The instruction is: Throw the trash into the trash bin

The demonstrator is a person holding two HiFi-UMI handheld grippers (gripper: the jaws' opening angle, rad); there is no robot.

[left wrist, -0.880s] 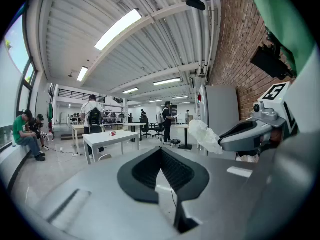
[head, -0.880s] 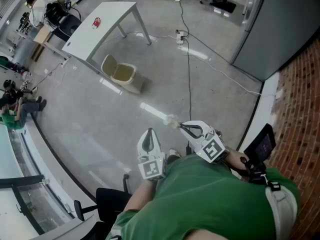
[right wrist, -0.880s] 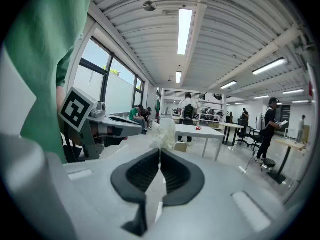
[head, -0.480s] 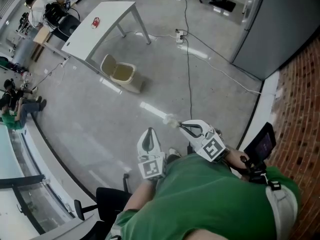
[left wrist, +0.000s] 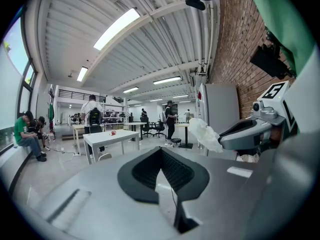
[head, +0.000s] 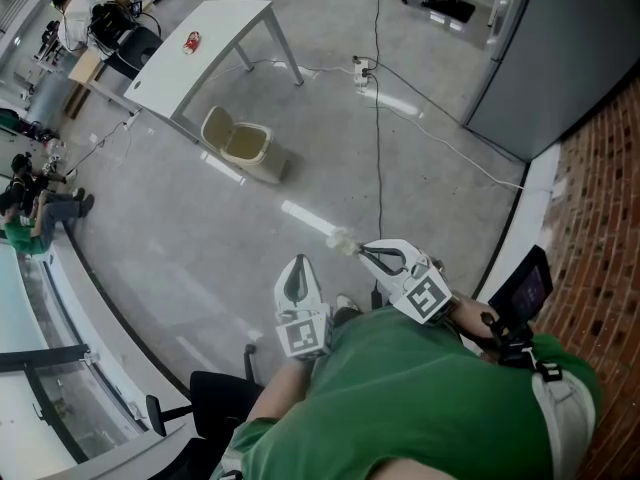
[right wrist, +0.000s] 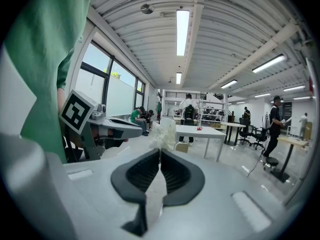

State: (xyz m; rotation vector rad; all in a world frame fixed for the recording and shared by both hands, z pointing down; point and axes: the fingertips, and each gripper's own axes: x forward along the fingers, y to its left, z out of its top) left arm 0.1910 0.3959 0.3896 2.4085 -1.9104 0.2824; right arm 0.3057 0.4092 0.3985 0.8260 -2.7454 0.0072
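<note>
A crumpled white tissue [head: 341, 240] sticks out of the tip of my right gripper [head: 362, 252], which is shut on it; the tissue [right wrist: 161, 132] also shows above the closed jaws in the right gripper view. My left gripper [head: 295, 276] is shut with nothing in it, held close beside the right one in front of my green shirt. The beige trash bin [head: 243, 147] stands on the floor with its lid up, far ahead to the left, beside a white table [head: 200, 50]. From the left gripper view, the right gripper [left wrist: 248, 134] and its tissue [left wrist: 203, 134] are at the right.
A red object [head: 192, 41] lies on the white table. Cables [head: 378, 118] run across the concrete floor. People sit at the far left [head: 30, 211]. A black office chair [head: 215, 413] is behind me at the lower left. A brick wall [head: 600, 208] rises on the right.
The view has shifted slightly forward; both grippers and the tissue keep the same pose.
</note>
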